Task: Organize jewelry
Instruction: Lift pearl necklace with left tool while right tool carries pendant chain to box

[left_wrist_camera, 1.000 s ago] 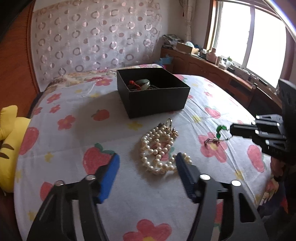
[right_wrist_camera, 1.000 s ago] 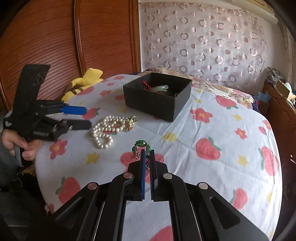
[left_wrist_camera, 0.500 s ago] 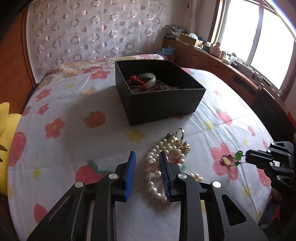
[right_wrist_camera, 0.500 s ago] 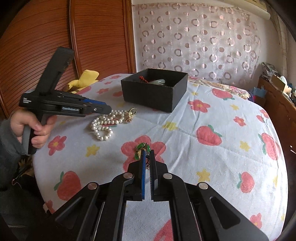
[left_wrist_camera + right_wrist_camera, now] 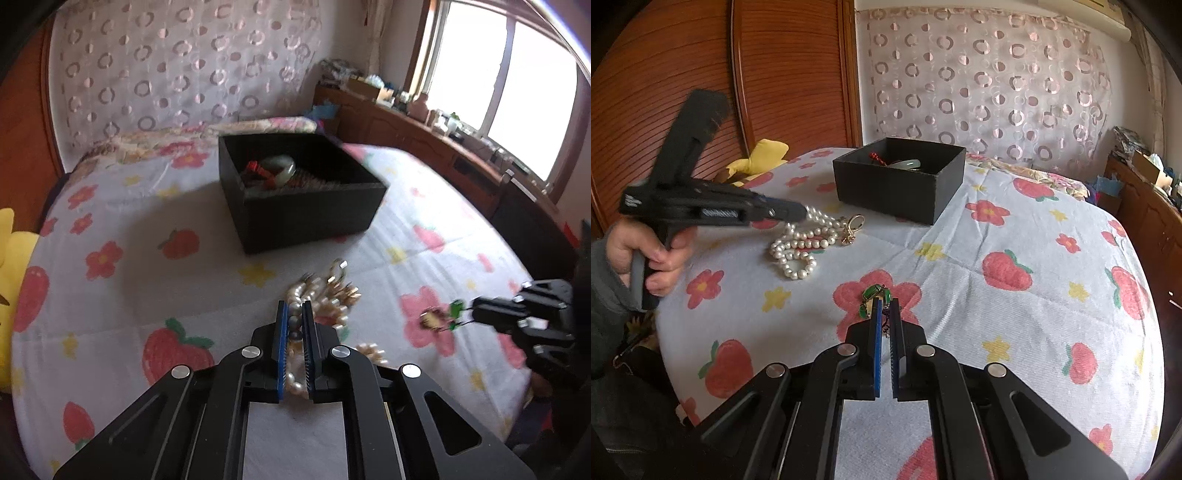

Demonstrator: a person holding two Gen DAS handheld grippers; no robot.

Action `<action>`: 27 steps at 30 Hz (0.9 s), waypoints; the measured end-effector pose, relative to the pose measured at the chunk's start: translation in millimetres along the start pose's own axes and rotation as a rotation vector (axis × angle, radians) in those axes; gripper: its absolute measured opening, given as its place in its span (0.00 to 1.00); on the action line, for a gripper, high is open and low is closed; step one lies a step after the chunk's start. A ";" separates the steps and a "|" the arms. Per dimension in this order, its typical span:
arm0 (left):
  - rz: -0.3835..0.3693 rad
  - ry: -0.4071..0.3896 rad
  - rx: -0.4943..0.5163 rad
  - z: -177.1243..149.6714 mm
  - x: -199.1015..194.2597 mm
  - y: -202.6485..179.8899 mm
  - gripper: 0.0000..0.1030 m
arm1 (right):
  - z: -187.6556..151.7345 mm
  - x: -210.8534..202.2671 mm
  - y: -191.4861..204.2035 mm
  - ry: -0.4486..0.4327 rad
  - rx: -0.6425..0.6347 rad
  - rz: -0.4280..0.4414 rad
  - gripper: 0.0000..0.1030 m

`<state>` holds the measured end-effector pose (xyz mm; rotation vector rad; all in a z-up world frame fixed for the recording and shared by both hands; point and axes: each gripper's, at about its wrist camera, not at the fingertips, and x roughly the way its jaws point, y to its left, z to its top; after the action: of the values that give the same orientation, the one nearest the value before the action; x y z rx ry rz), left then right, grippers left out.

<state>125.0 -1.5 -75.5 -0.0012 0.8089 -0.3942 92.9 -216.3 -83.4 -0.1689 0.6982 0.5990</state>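
A white pearl necklace (image 5: 325,302) with a gold clasp lies on the flowered bedspread (image 5: 147,236); it also shows in the right wrist view (image 5: 801,243). My left gripper (image 5: 294,314) is shut on a strand of the pearl necklace, seen from the side in the right wrist view (image 5: 799,213). My right gripper (image 5: 885,306) is shut on a small green and gold bracelet (image 5: 873,295), held just above the bedspread; it shows in the left wrist view (image 5: 443,317). A black open box (image 5: 299,195) behind holds a jade bangle (image 5: 279,168) and red cord.
A yellow plush toy (image 5: 11,258) lies at the bed's left edge. A wooden wardrobe (image 5: 757,81) stands behind it. A low wooden cabinet (image 5: 424,144) with clutter runs under the window on the right. A patterned curtain (image 5: 177,74) hangs behind the bed.
My left gripper moved down onto the pearls and went from wide open to shut on a strand. My right gripper lifted the green bracelet a little and drew back.
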 end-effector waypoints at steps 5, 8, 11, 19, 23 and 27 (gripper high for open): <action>-0.010 -0.082 0.028 14.5 -31.6 -14.7 0.06 | 9.4 -10.1 1.7 -0.028 -0.012 0.001 0.04; -0.017 -0.123 0.042 24.5 -47.8 -21.9 0.06 | 18.9 -19.0 2.4 -0.054 -0.025 -0.001 0.04; -0.020 -0.163 0.066 35.9 -63.4 -29.8 0.06 | 29.9 -26.6 3.2 -0.077 -0.041 -0.001 0.04; -0.008 -0.218 0.102 55.9 -83.9 -37.4 0.06 | 57.1 -38.5 3.4 -0.125 -0.079 -0.017 0.04; 0.004 -0.241 0.110 69.9 -89.4 -36.1 0.06 | 70.9 -41.2 3.7 -0.145 -0.100 -0.029 0.04; 0.023 -0.261 0.123 83.5 -94.3 -36.7 0.06 | 86.3 -41.8 2.8 -0.162 -0.118 -0.039 0.04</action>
<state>112.7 -15.5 54.3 0.0701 0.5260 -0.4115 113.7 -203.9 9.5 -0.2400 0.5021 0.6099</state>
